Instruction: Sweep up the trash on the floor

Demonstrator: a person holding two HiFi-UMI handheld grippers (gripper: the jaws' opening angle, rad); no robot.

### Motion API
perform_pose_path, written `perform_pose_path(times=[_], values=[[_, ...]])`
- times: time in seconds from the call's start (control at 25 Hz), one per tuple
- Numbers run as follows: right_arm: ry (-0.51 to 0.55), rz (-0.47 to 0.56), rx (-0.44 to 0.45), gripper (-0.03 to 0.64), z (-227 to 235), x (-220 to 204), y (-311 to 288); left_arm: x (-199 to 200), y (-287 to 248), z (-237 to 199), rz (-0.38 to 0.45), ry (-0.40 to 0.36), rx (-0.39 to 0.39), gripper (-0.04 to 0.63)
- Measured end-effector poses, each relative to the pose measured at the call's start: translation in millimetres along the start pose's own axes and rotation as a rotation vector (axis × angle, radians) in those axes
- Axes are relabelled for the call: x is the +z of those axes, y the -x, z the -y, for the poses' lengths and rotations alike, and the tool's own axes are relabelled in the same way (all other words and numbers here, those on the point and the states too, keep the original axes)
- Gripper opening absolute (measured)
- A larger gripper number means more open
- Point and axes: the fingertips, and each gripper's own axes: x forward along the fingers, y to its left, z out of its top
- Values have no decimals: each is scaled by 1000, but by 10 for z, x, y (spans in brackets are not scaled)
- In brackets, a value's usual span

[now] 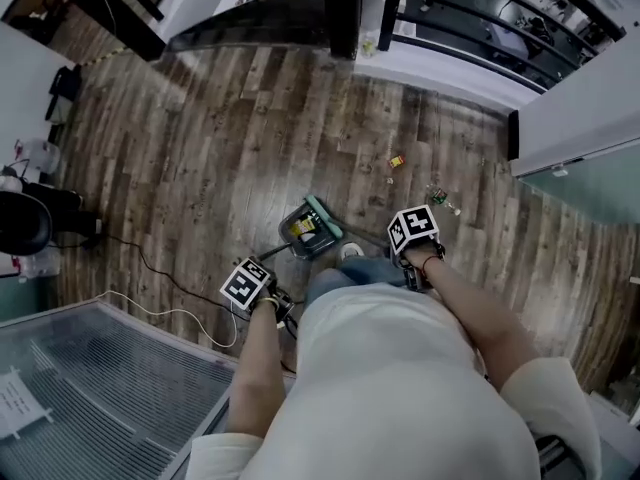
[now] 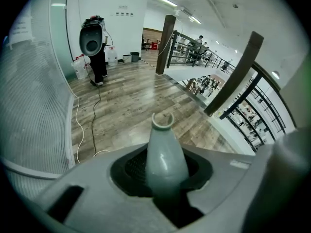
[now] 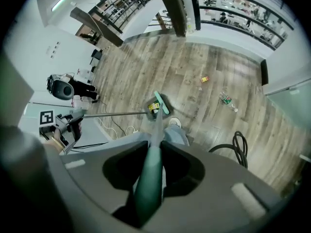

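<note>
Left gripper (image 2: 165,191) clamped on dustpan handle (image 2: 164,144); right gripper (image 3: 149,188) clamped on broom handle (image 3: 156,130). Risk: my hard stroke could roll the bottle (image 1: 441,199) farther from the dustpan (image 1: 308,233).

Wood floor (image 1: 200,138); blk cable (image 1: 150,266) + wht cable (image 1: 180,313) nr ribbed glass partition (image 1: 90,388); railing (image 1: 480,13) far side.

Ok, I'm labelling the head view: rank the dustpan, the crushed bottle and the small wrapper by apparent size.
Largest to smallest:
1. dustpan
2. crushed bottle
3. small wrapper
All lie on the floor at similar distance, so nearness barely matters.
</note>
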Motion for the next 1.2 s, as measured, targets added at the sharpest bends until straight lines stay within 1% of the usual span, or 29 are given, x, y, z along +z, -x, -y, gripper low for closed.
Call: perform_pose_path(times=[0.2,0.36,0.52,0.68,0.92,1.2], values=[[-140,82,24,97,182,-160,88,11,-62,306,-21,-62,-61,95],[-249,156,37,97,374,-334,159,1,-105,571,-32,-133,-106,95],[-374,218,54,97,560,-540,222,-28,-137,804,-44,-206,-136,95],[-474,273,50,97,734,-736,270,-67,-164,1022,-60,-265,-161,95],[-580,328,27,98,992,-861,329,-97,-210,1355,-70,-331,-195,95],[-615,341,-30,97,1344,-791,437,-61,-263,1725,-62,-347,-209,95]])
